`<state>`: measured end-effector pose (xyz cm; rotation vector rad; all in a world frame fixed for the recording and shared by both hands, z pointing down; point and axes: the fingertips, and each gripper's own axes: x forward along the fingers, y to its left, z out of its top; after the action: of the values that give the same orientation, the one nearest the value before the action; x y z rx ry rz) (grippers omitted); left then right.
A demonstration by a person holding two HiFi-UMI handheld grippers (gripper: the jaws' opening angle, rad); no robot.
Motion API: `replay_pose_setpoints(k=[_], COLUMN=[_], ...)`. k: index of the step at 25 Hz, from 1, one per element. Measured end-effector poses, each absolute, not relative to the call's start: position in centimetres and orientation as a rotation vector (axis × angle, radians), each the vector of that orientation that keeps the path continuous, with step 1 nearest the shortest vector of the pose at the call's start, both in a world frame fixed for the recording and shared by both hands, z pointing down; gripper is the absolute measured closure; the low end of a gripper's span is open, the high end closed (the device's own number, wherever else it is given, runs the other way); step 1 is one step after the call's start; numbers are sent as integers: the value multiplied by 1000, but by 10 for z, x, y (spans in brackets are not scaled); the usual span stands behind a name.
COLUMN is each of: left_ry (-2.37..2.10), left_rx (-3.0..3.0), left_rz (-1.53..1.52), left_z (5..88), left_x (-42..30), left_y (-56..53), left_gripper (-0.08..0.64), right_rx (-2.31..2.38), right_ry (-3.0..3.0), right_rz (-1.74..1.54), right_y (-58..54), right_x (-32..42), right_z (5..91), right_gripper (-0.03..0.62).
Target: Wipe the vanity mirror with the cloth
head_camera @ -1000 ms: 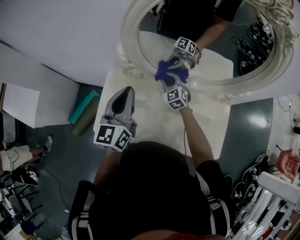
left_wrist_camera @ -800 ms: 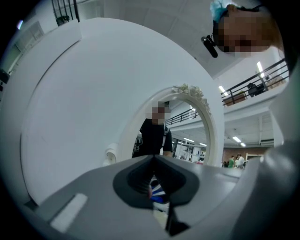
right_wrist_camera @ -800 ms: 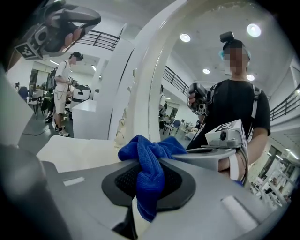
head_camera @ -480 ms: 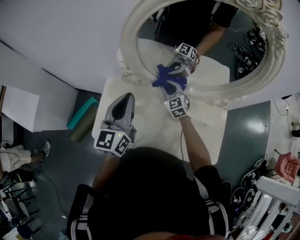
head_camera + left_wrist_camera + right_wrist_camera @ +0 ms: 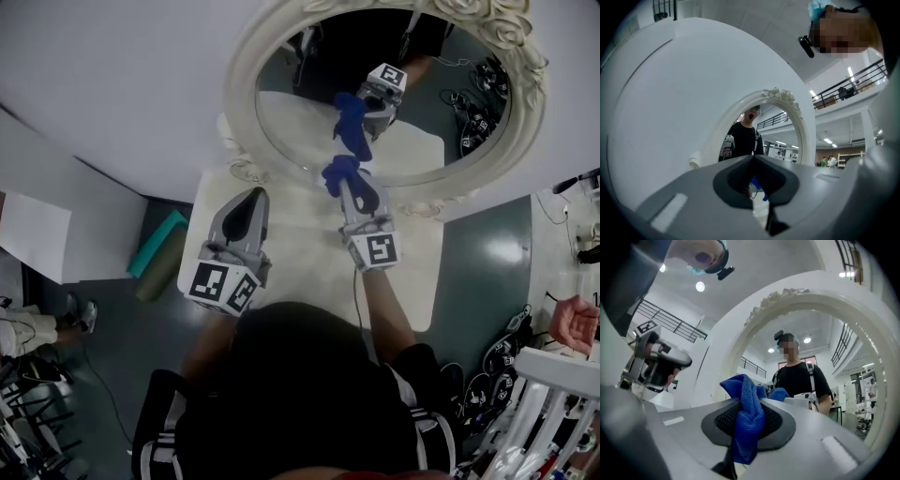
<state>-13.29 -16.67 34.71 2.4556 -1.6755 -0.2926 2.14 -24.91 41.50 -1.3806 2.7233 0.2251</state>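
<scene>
One oval mirror (image 5: 286, 117) in an ornate cream frame. One bunched, woven blue cloth (image 5: 338, 172), clenched in the right gripper (image 5: 345, 184) at the mirror's 6 o'clock rim. Second gripper, the left gripper (image 5: 246, 201), sits at 9 o'clock, jaws together, empty.

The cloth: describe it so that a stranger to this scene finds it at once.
Find the oval vanity mirror in its cream carved frame on the white table. At its lower rim the right gripper pinches the cloth in its fingers. It is crumpled and deep blue, amid white and grey.
</scene>
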Motion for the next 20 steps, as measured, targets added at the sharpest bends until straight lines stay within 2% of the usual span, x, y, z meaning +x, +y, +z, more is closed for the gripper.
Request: replay_pose_setpoints(k=[10, 20], left_ry=[-1608, -1587], left_rx=[2554, 2575], left_rz=[-324, -332], left_z=[323, 320], left_x=[-115, -113], left_y=[-176, -181], left_gripper=[549, 549], right_rx=[-1540, -1670], right_ry=[2171, 1903], right_rz=[213, 278], right_y=[-250, -272], right_x=[139, 225], right_z=[297, 237], right_gripper=[528, 528])
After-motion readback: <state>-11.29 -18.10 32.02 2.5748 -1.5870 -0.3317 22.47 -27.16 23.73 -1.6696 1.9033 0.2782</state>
